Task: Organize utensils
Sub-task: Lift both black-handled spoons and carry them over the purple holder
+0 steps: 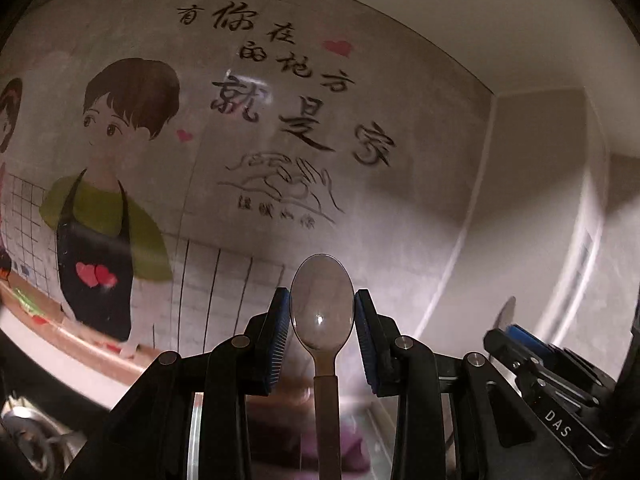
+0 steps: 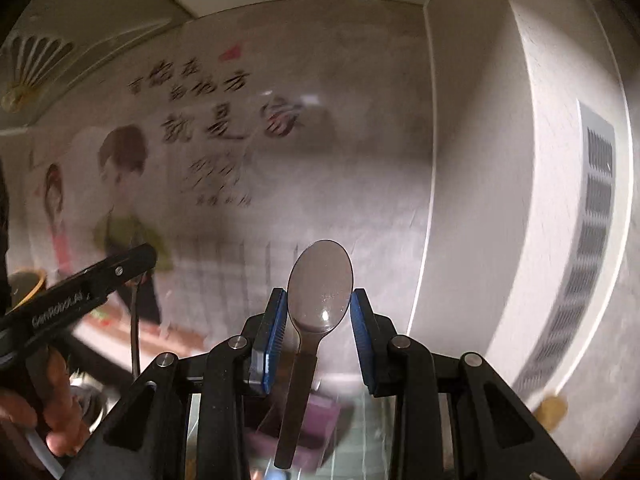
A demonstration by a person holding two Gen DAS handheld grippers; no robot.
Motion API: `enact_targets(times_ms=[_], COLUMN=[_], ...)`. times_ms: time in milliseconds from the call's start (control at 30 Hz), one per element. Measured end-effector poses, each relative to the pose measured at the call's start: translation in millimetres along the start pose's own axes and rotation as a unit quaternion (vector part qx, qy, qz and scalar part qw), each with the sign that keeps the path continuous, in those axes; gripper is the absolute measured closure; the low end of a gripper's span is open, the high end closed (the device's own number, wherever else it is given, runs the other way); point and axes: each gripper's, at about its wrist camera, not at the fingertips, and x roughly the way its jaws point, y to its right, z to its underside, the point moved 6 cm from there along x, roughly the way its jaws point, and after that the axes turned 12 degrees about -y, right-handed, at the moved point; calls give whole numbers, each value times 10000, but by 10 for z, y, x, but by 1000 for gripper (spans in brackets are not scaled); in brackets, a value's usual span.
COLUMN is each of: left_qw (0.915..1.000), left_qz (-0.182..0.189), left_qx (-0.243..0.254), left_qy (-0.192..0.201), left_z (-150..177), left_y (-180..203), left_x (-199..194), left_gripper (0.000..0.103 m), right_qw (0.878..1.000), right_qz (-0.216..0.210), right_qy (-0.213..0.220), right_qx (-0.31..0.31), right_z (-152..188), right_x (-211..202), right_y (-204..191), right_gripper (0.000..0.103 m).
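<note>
In the left wrist view my left gripper [image 1: 322, 308] is shut on a metal spoon [image 1: 322, 304], its bowl upright between the blue pads [image 1: 282, 332] and its handle running down out of frame. In the right wrist view my right gripper [image 2: 319, 306] is shut on a second metal spoon [image 2: 320, 288], bowl up, handle tilted slightly left below the pads [image 2: 359, 320]. Both grippers are raised and face the wall. The right gripper shows at the right edge of the left view [image 1: 540, 368]; the left gripper shows at left in the right view [image 2: 80, 284].
A wall mural [image 1: 120, 184] with a cartoon boy and Chinese writing fills the background. A purple container [image 2: 316, 420] lies blurred below the grippers. A white appliance with a vent grille [image 2: 592, 240] stands at right. A counter edge [image 1: 80, 340] runs at lower left.
</note>
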Motion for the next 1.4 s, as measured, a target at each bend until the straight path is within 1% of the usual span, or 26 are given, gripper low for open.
enact_targets(times_ms=[100, 200, 300, 367, 433, 567, 667, 767, 933, 1100, 1167, 1233, 1333, 1400], left_qw=[9997, 9993, 9989, 9982, 9974, 9952, 9937, 9926, 9898, 9871, 9847, 9820, 9775, 9759], left_qz=[-149, -332, -461, -552, -594, -804, -849, -777, -577, -619, -579, -622, -602, -569], left_qx=[-10, -13, -48, -126, -220, -208, -246, -251, -270, -92, -62, -51, -96, -155], left_qy=[180, 147, 17, -175, -332, -514, -694, -903, -1273, -1477, -1642, -1781, -2018, -2099], left_z=[17, 124, 270, 395, 502, 690, 806, 910, 1143, 1331, 1413, 1503, 1523, 1505], left_y=[-66, -155, -244, -351, -434, -536, -602, -648, -700, -699, -690, -687, -691, -686], left_x=[247, 521, 787, 1003, 1152, 1383, 1502, 1572, 1588, 1494, 1474, 1472, 1429, 1419], left_gripper=[70, 70, 70, 70, 70, 70, 70, 70, 70, 69, 69, 69, 69, 69], right_qw=[9999, 9994, 9986, 9980, 9968, 9942, 9926, 9903, 9848, 9810, 9790, 9766, 9714, 9676], right_qz=[133, 169, 221, 168, 216, 224, 174, 79, -206, -345, -413, -479, -632, -728], right_qy=[-21, -198, -372, -511, -660, -943, -1133, -1346, -1699, -1898, -1986, -2091, -2277, -2403], right_qx=[86, 216, 288, 343, 390, 455, 412, 330, 281, 209, 184, 173, 247, 261], right_z=[-57, 34, 176, 258, 345, 538, 654, 791, 1023, 1188, 1236, 1300, 1408, 1447], right_x=[232, 559, 837, 1000, 1174, 1487, 1670, 1760, 1807, 1779, 1780, 1795, 1834, 1868], right_y=[74, 127, 123, 141, 131, 100, 40, -18, -72, -124, -141, -163, -170, -181], right_gripper=[73, 73, 73, 73, 73, 73, 73, 73, 73, 73, 73, 73, 73, 72])
